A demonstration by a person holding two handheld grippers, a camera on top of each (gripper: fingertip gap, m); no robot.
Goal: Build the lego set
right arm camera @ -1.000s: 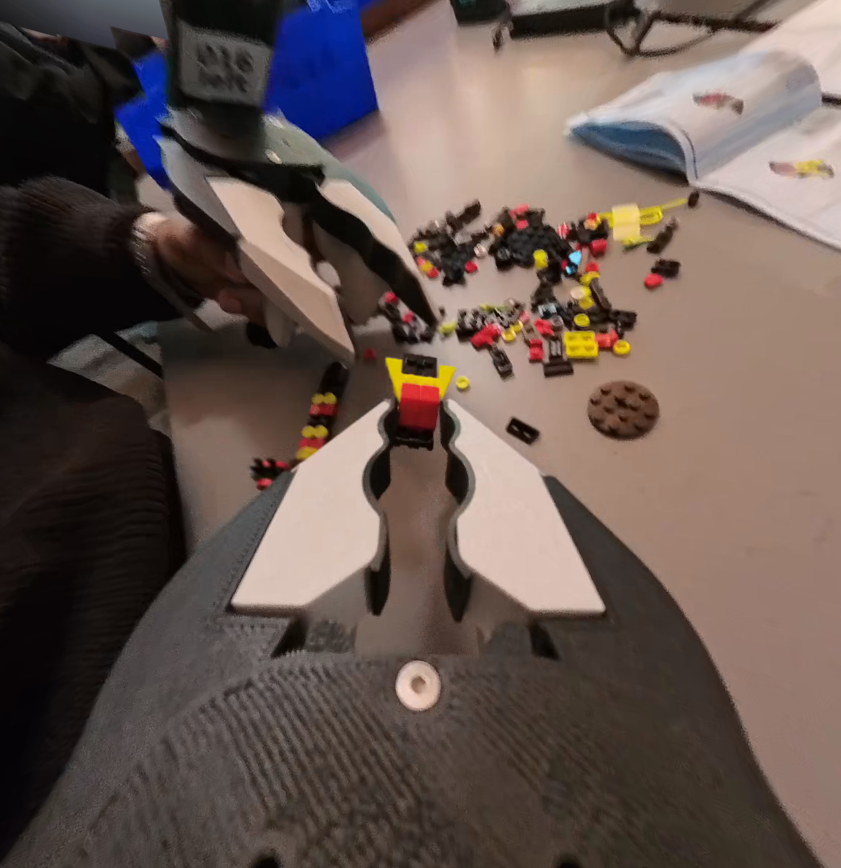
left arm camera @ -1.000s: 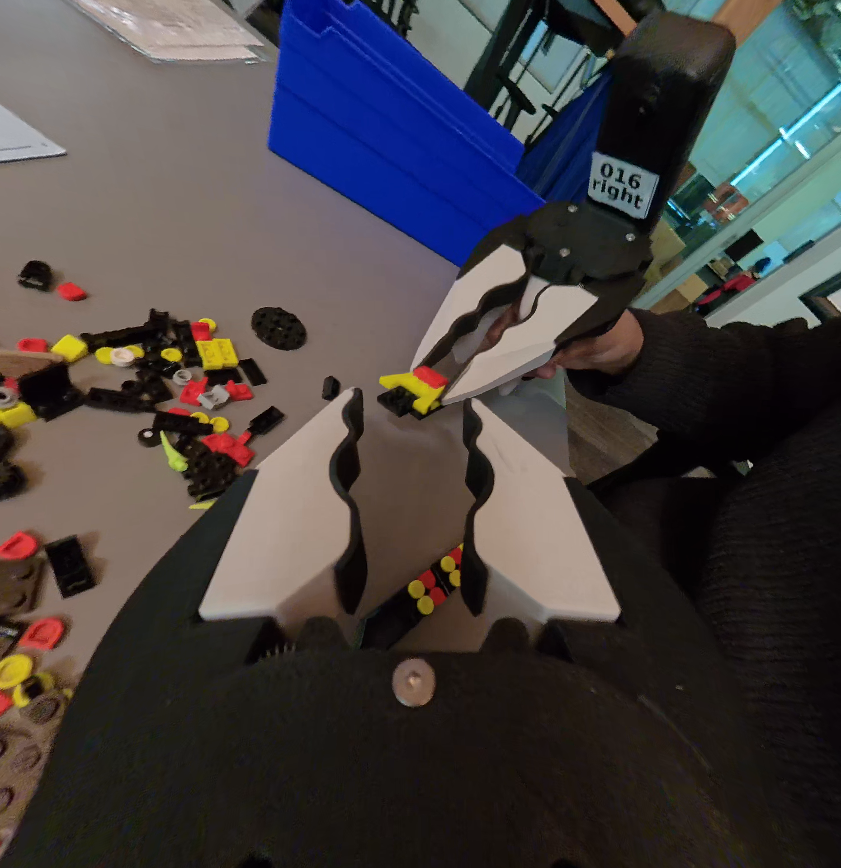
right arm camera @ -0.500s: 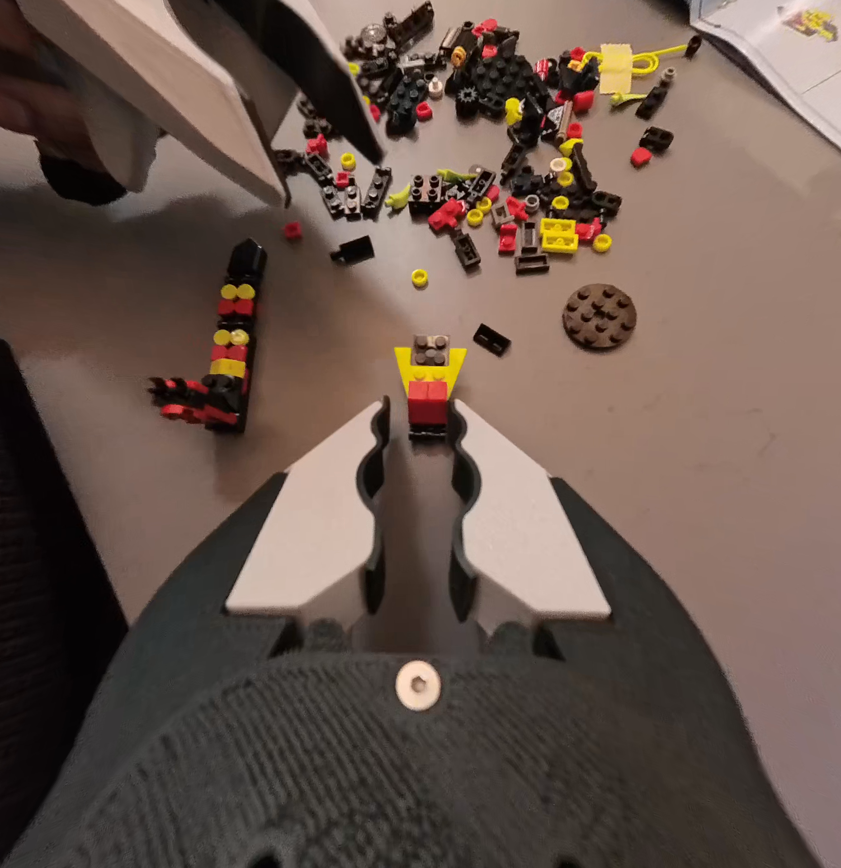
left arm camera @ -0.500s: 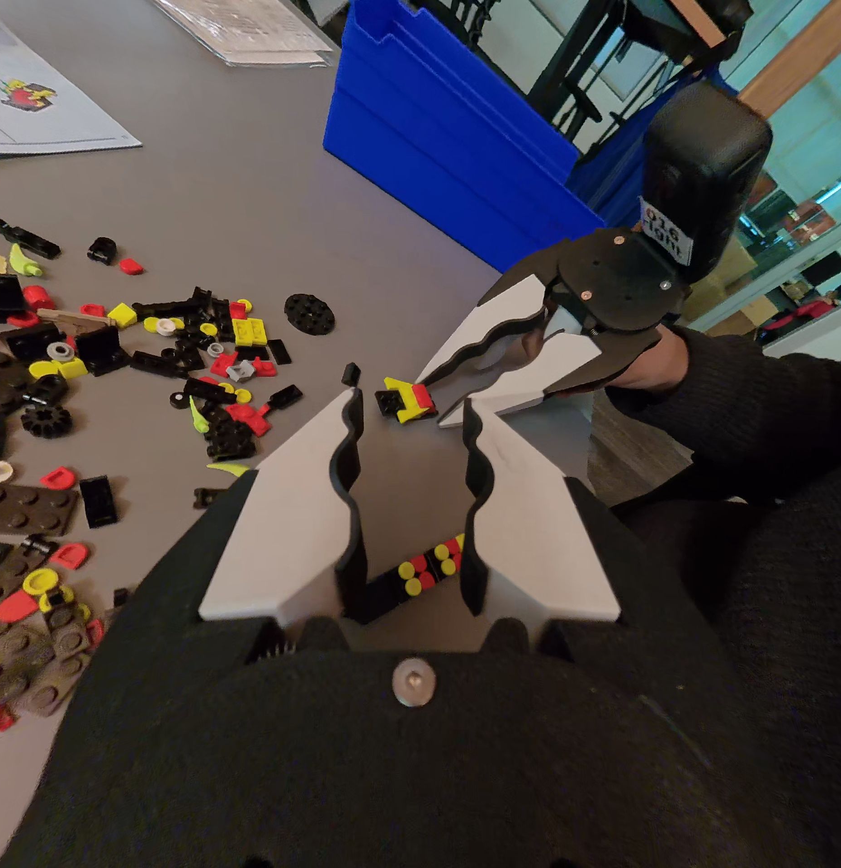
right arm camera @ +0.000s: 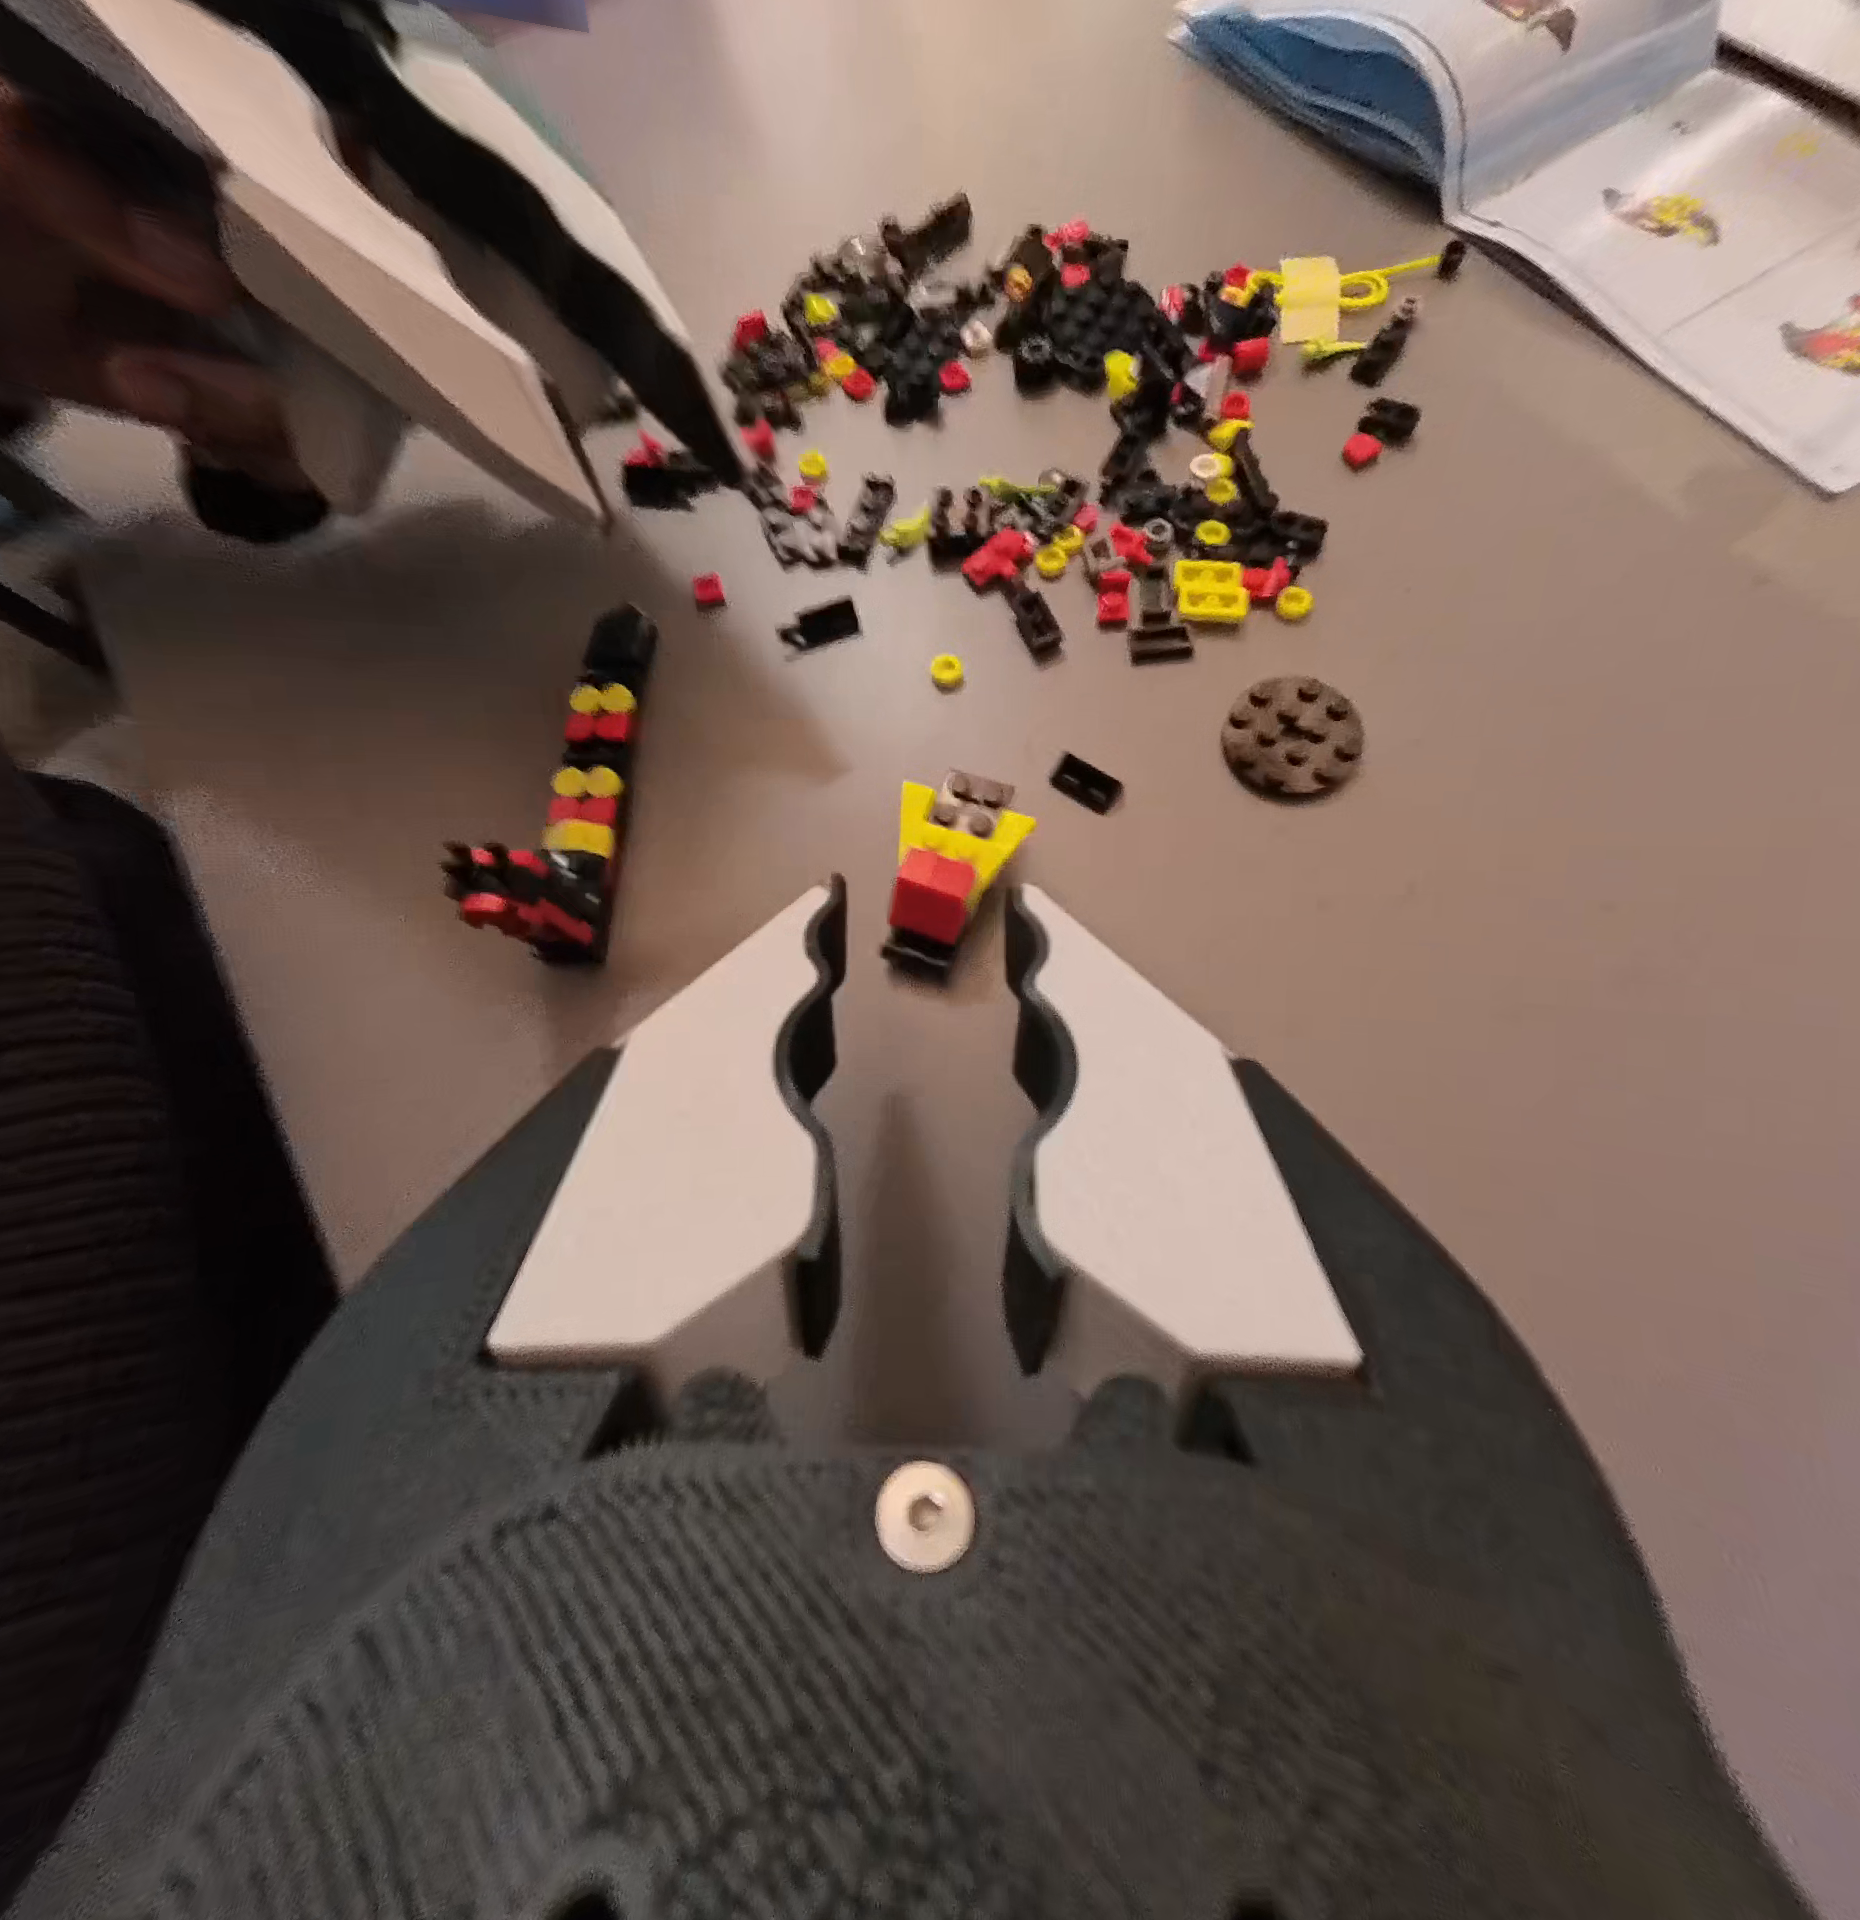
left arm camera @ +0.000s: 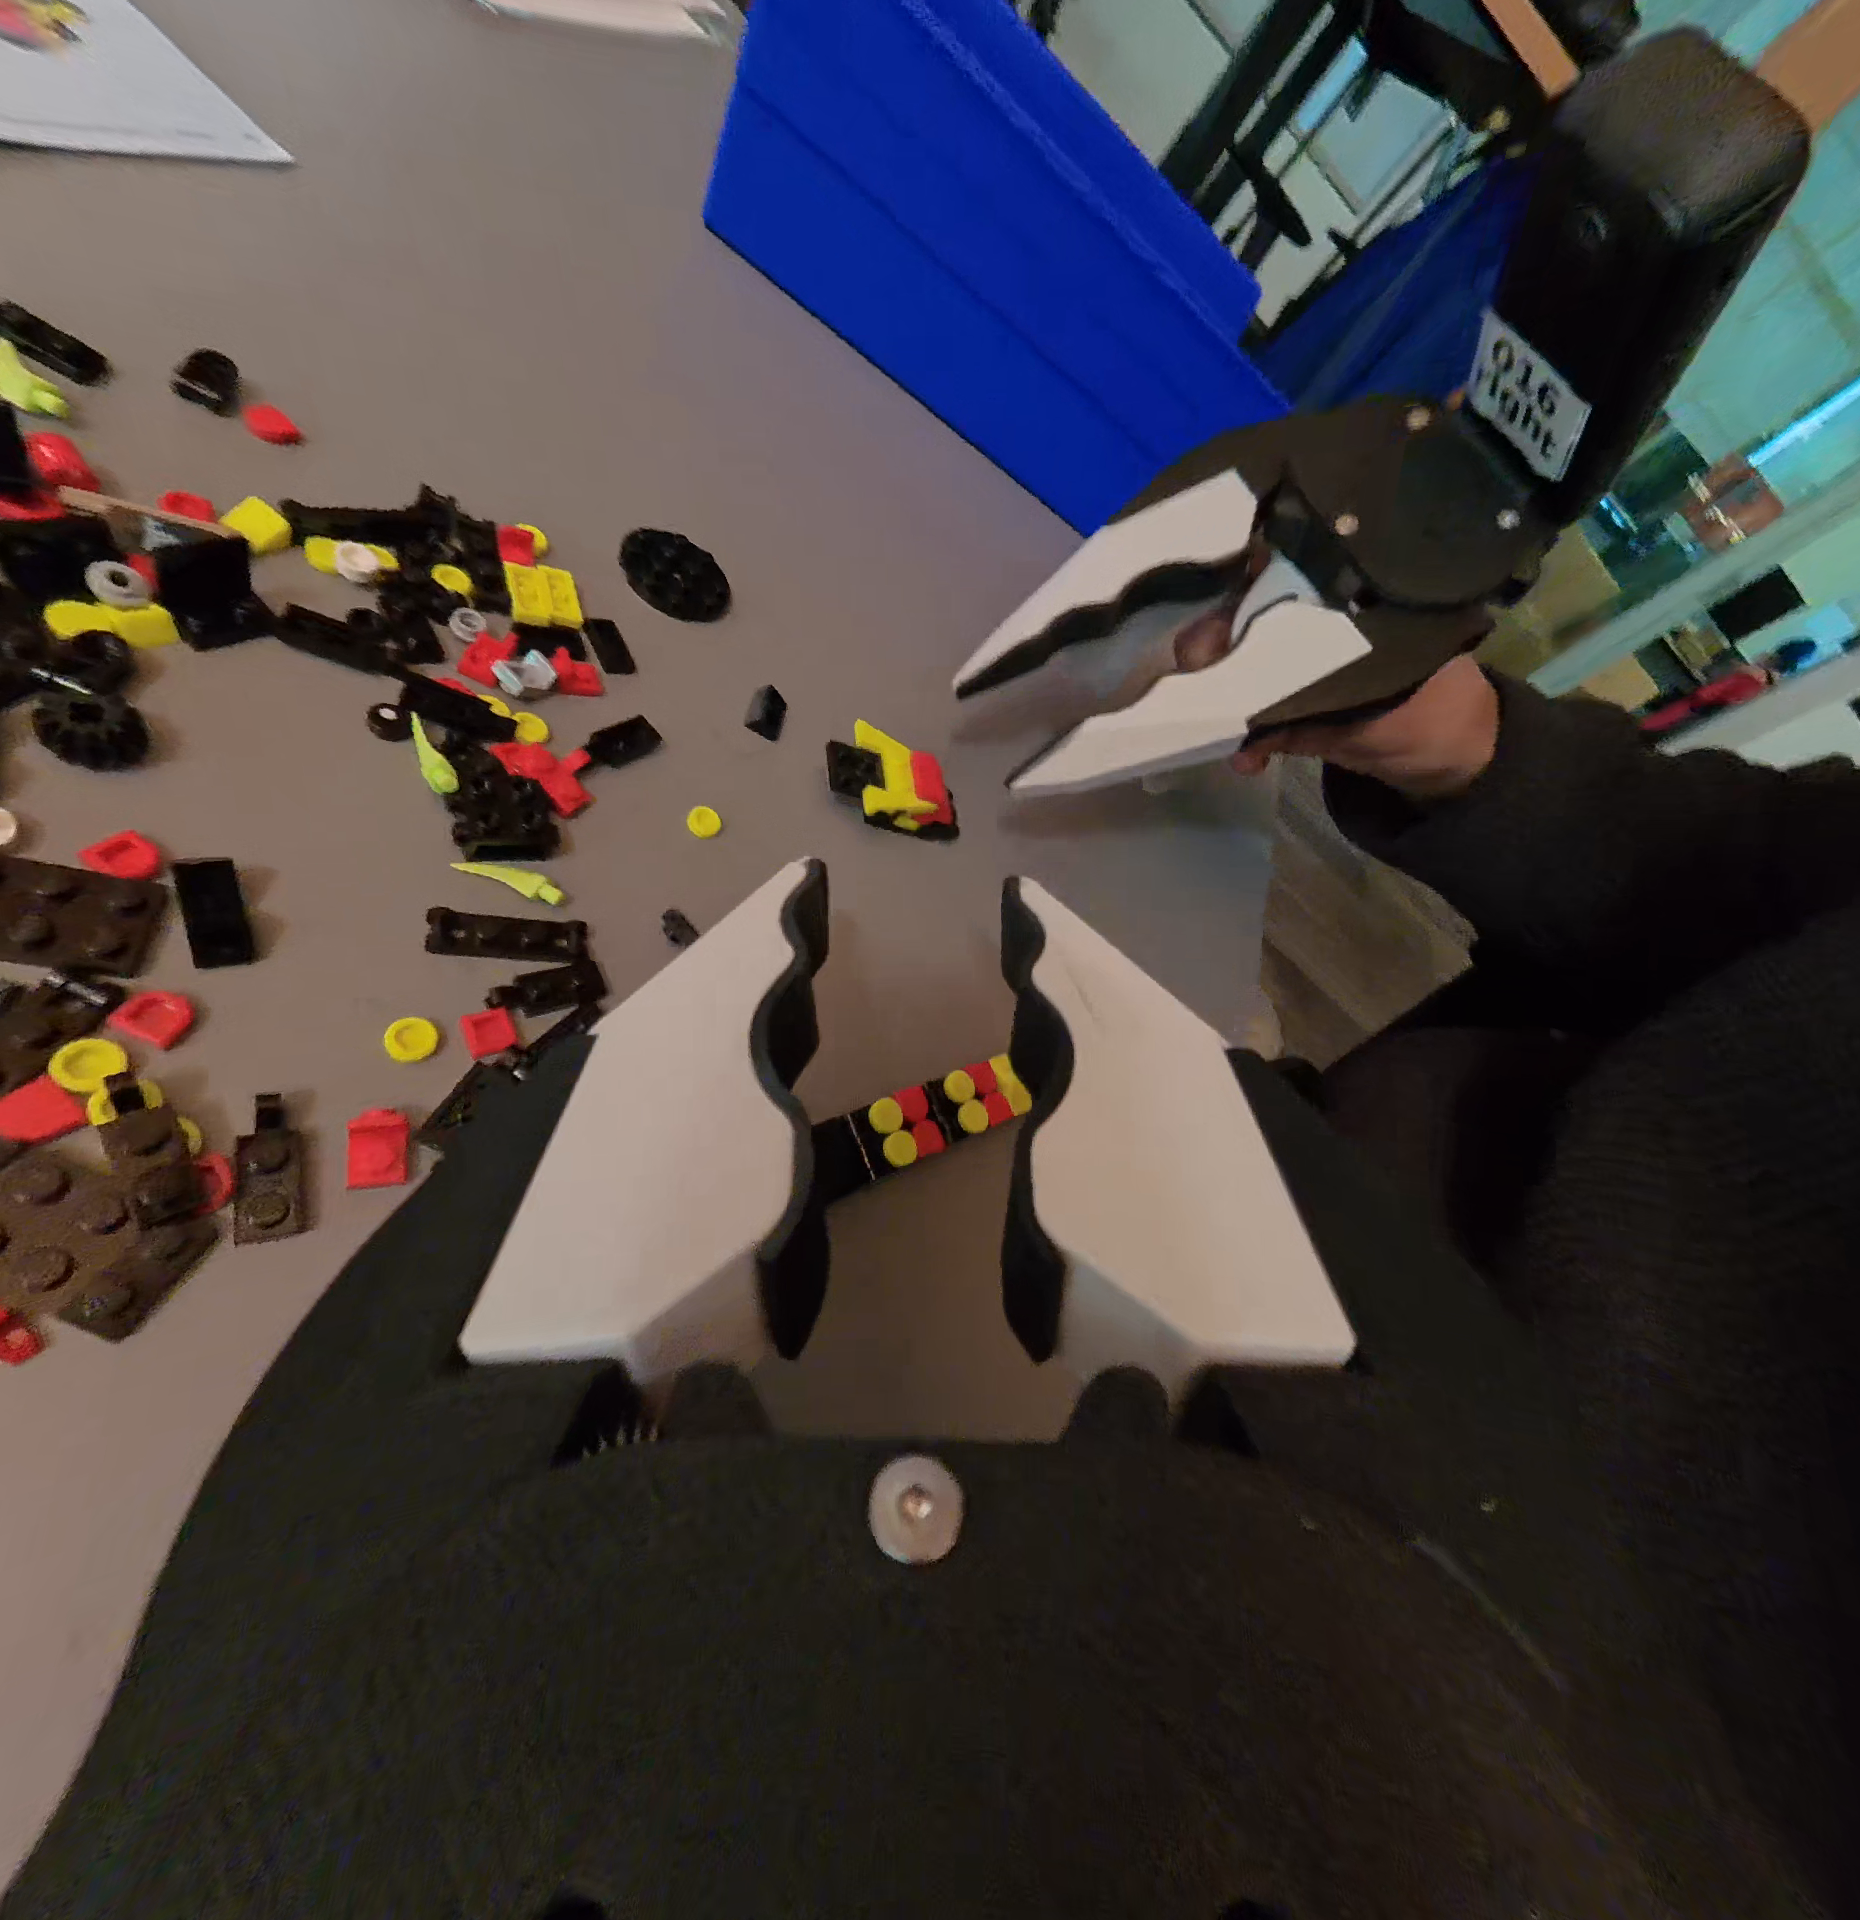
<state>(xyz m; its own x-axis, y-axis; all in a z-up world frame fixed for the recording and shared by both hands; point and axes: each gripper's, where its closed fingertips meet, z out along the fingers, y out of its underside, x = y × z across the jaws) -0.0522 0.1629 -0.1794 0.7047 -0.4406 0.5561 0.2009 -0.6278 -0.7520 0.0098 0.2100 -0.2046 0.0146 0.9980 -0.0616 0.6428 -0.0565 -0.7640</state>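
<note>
A small yellow, red and black assembly (right arm camera: 952,862) lies on the grey table, its near end between the tips of my open right gripper (right arm camera: 924,888), which does not hold it. In the left wrist view the assembly (left arm camera: 895,784) sits just left of the right gripper (left arm camera: 983,738). A long black assembly with red and yellow studs (right arm camera: 583,790) lies to the left. My left gripper (left arm camera: 910,883) is open and empty above that long assembly (left arm camera: 936,1117). The left gripper also shows at the top left of the right wrist view (right arm camera: 666,499).
Loose black, red and yellow pieces (right arm camera: 1061,436) are spread over the table beyond the assemblies, also in the left wrist view (left arm camera: 334,675). A round black plate (right arm camera: 1292,736) lies to the right. An open instruction booklet (right arm camera: 1632,208) lies far right. A blue bin (left arm camera: 957,260) stands behind. About 9 cm separates my left fingertips from my right.
My right gripper lowered the small assembly to the table, opened and let it go. My left gripper stayed open and shifted above the long assembly, towards the loose pieces.
</note>
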